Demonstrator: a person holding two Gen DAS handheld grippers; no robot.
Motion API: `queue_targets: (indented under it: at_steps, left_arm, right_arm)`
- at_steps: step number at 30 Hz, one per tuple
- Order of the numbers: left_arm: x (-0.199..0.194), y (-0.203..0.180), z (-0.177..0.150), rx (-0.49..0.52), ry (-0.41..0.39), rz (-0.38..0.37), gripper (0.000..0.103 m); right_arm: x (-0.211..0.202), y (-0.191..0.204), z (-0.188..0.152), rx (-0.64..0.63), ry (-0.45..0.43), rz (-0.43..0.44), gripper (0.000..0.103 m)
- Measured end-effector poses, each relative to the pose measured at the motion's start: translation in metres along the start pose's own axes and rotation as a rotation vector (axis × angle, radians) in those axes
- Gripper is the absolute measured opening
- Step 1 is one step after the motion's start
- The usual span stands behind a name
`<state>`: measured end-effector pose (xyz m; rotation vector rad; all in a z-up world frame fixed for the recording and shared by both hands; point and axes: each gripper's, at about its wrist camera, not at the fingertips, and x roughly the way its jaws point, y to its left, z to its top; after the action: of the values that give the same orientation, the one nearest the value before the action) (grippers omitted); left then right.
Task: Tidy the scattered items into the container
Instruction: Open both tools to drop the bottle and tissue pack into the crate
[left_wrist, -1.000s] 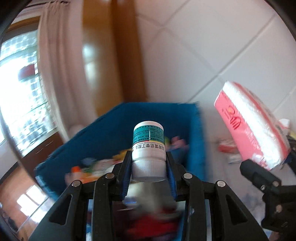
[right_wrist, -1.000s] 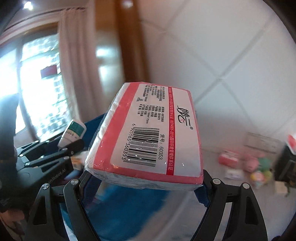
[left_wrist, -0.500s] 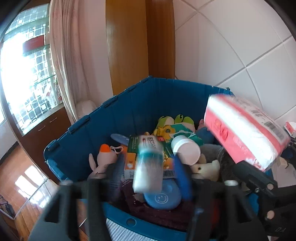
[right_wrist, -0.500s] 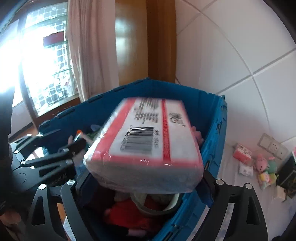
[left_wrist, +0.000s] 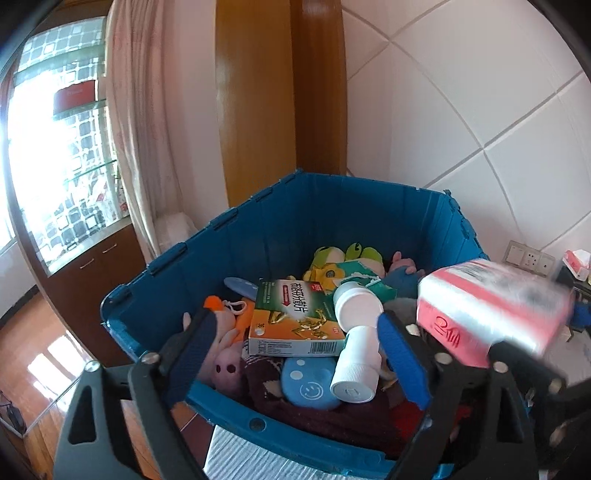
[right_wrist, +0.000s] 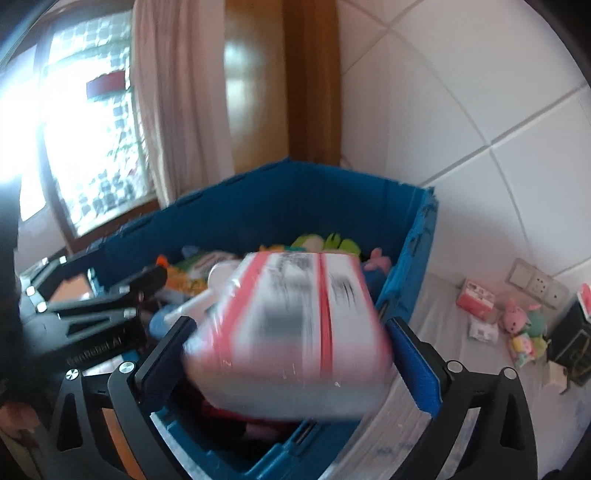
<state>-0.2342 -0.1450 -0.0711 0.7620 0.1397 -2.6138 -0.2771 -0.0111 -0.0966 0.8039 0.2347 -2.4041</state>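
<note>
The blue crate (left_wrist: 258, 201) (right_wrist: 332, 173) holds plush toys, a green and orange box (left_wrist: 295, 325) and other items. My left gripper (left_wrist: 293, 328) hangs over its near rim, jaws opening, nothing pressed between them. The white medicine bottle (left_wrist: 356, 365) lies loose in the crate below the fingers, one round end toward me. My right gripper (right_wrist: 290, 328) is over the crate's right part, jaws opening. The pink and white tissue pack (right_wrist: 295, 332) (left_wrist: 491, 314) sits blurred between its blue pads (right_wrist: 415, 365), with a gap at each side. The left gripper (right_wrist: 110, 295) also shows in the right wrist view.
Right of the crate, on a pale cloth, lie a pink box (right_wrist: 476, 299), small plush toys (right_wrist: 524, 325), a small white packet (right_wrist: 482, 330) and a black box (right_wrist: 574, 336). A wall socket (right_wrist: 535, 282) is on the tiled wall. A curtain, window and wooden cabinet stand left.
Both grippers moved forward over the crate. The left jaws opened and the bottle fell into the crate. The right jaws widened and the tissue pack tipped downward between them.
</note>
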Motion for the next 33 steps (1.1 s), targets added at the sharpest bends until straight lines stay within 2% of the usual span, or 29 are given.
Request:
queue_targets:
  at_steps: [6, 10, 16, 26, 33]
  left_arm:
    - [-0.011, 0.001, -0.003, -0.008, 0.001, 0.010, 0.091]
    - [-0.021, -0.006, -0.002, -0.013, -0.017, -0.011, 0.091]
    - [-0.038, -0.036, 0.005, 0.021, -0.054, -0.068, 0.091]
    - [-0.057, -0.138, 0.010, 0.110, -0.073, -0.199, 0.091]
    - [-0.062, -0.240, 0.003, 0.185, -0.058, -0.293, 0.091]
  right_arm:
    - [-0.018, 0.001, -0.002, 0.011, -0.041, 0.023, 0.102]
    - [-0.034, -0.007, 0.000, 0.030, -0.084, -0.024, 0.102]
    - [-0.055, -0.041, -0.003, 0.102, -0.111, -0.075, 0.102]
    - [-0.099, -0.120, -0.032, 0.189, -0.132, -0.171, 0.102]
    - [-0.131, -0.203, -0.069, 0.263, -0.128, -0.241, 0.102]
